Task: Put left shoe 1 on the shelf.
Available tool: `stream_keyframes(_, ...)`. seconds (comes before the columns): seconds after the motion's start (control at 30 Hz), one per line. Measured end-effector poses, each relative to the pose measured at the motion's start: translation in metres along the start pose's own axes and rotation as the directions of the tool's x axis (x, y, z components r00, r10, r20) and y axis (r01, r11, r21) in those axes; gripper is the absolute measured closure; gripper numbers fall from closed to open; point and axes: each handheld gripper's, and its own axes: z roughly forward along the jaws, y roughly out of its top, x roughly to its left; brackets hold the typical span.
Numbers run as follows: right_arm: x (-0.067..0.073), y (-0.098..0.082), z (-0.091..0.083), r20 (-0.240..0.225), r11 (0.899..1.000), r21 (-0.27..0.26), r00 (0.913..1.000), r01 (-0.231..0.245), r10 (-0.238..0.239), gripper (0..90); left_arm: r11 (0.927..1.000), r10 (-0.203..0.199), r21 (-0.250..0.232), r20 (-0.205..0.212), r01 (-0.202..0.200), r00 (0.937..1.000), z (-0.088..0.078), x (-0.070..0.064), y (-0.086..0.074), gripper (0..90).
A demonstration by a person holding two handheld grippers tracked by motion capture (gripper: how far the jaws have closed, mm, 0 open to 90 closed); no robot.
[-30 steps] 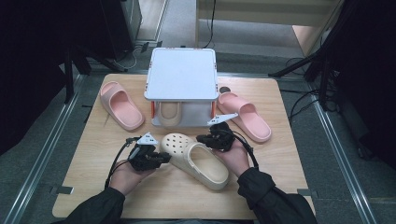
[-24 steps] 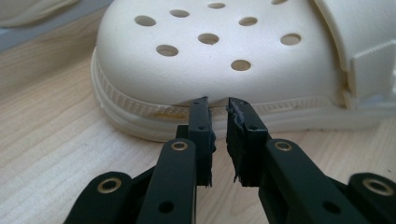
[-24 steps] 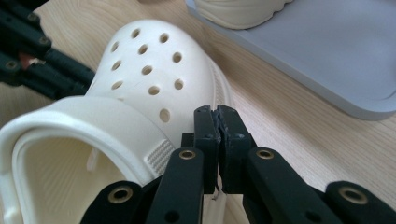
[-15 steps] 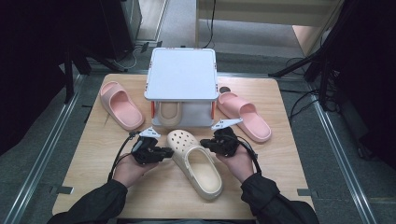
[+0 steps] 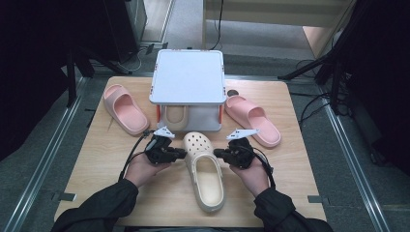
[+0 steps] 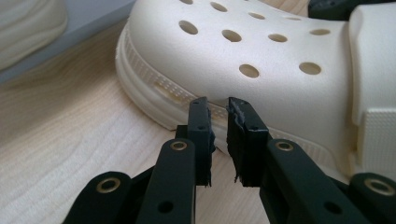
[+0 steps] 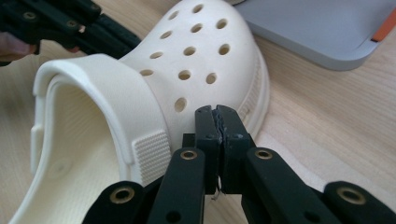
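Observation:
A cream clog (image 5: 205,174) with a perforated toe lies in the middle of the wooden table (image 5: 96,159), toe toward the white stand. My left gripper (image 5: 183,153) sits at the clog's left side. In the left gripper view its jaws (image 6: 218,105) stand a narrow slit apart with nothing between them, tips against the ribbed sole edge of the clog (image 6: 261,51). My right gripper (image 5: 216,153) is at the clog's right side. In the right gripper view it (image 7: 215,112) is shut, tips against the side of the clog (image 7: 187,51) beside the heel strap.
A white-topped stand (image 5: 187,77) is at the back centre, with a second cream clog (image 5: 175,116) under it. One pink slide (image 5: 124,108) lies at the left and another (image 5: 252,120) at the right. The table's front edge is near the person's sleeves.
The clog has swung from a diagonal to nearly straight, its heel now toward the person. Both grippers have shifted along with it and stay at its sides.

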Motion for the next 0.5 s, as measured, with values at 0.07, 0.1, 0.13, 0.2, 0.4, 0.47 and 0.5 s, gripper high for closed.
stream_keyframes(0.07, 0.002, -0.002, -0.001, -0.001, 1.000, -0.002, 1.0000, -0.002, 0.002, 88.4, 1.0000, -0.006, -0.004, 0.002, 0.006, 1.0000, 0.002, 0.001, 0.002, 79.2)
stream_keyframes(0.1, 0.003, -0.003, -0.002, 0.001, 1.000, -0.002, 1.0000, -0.005, 0.005, 88.4, 1.0000, -0.008, -0.005, 0.001, 0.008, 1.0000, 0.003, 0.001, 0.003, 79.2)
stream_keyframes(0.13, 0.005, -0.005, -0.003, 0.004, 1.000, -0.003, 1.0000, -0.004, 0.004, 88.3, 0.9999, -0.008, -0.006, 0.000, 0.008, 1.0000, 0.004, 0.002, 0.004, 79.2)
stream_keyframes(0.2, 0.006, -0.006, -0.004, 0.003, 1.000, -0.003, 1.0000, -0.005, 0.005, 88.4, 0.9999, -0.014, -0.007, 0.003, 0.014, 0.9999, 0.005, 0.003, 0.006, 79.2)
stream_keyframes(0.4, 0.007, -0.009, -0.006, 0.018, 1.000, -0.014, 0.9998, 0.000, 0.000, 83.8, 0.9998, -0.017, 0.007, 0.021, 0.017, 0.9996, 0.007, 0.008, 0.012, 77.6)
stream_keyframes(0.47, 0.006, -0.008, -0.010, 0.031, 0.999, -0.036, 0.9994, -0.012, 0.013, 83.8, 0.9994, -0.029, 0.023, 0.035, 0.028, 0.9990, 0.007, 0.012, 0.014, 74.4)
stream_keyframes(0.5, 0.006, -0.008, -0.010, 0.031, 0.999, -0.036, 0.9994, -0.012, 0.013, 83.8, 0.9993, -0.033, 0.019, 0.038, 0.033, 0.9987, 0.006, 0.012, 0.015, 74.4)
